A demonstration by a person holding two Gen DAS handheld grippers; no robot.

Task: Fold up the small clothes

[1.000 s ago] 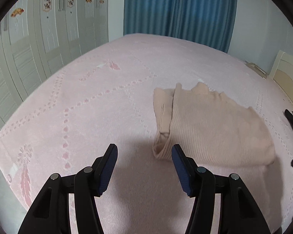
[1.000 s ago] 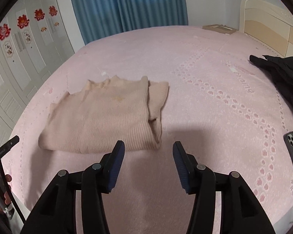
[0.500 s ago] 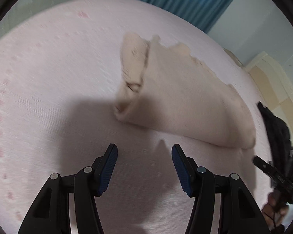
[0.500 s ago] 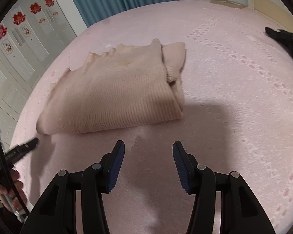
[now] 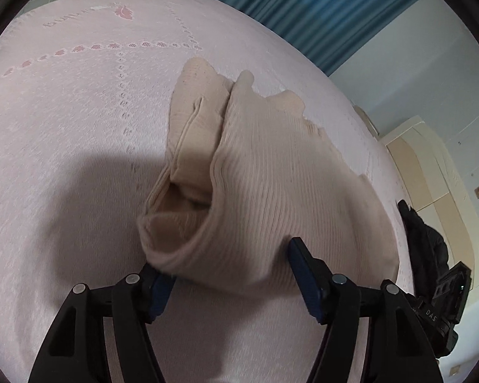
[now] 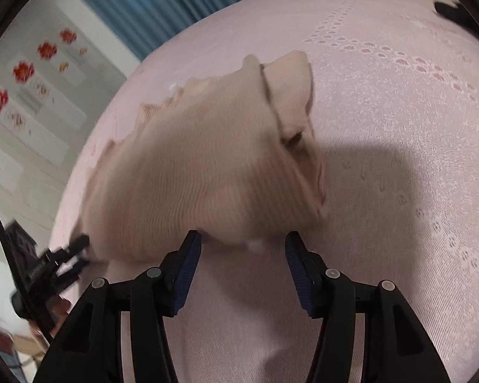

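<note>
A beige ribbed knit sweater (image 5: 271, 172) lies folded on the pink bedspread (image 5: 64, 111), sleeve tucked along one side. My left gripper (image 5: 230, 265) is open, its jaws straddling the sweater's near folded edge at the left corner; the left fingertip is under the cloth. In the right wrist view the sweater (image 6: 201, 172) is blurred. My right gripper (image 6: 242, 249) is open with its jaws around the near edge at the right corner. The left gripper shows at the far left of the right wrist view (image 6: 70, 255).
A black garment (image 5: 424, 242) lies on the bed at the right, and the right gripper's body (image 5: 444, 300) shows near it. Blue curtains (image 5: 335, 9) hang behind the bed. A cream headboard (image 5: 431, 172) stands right. White wardrobe doors (image 6: 25, 95) stand left.
Both grippers have moved forward and down to the sweater's near edge, from well short of it to straddling it. Both stay open.
</note>
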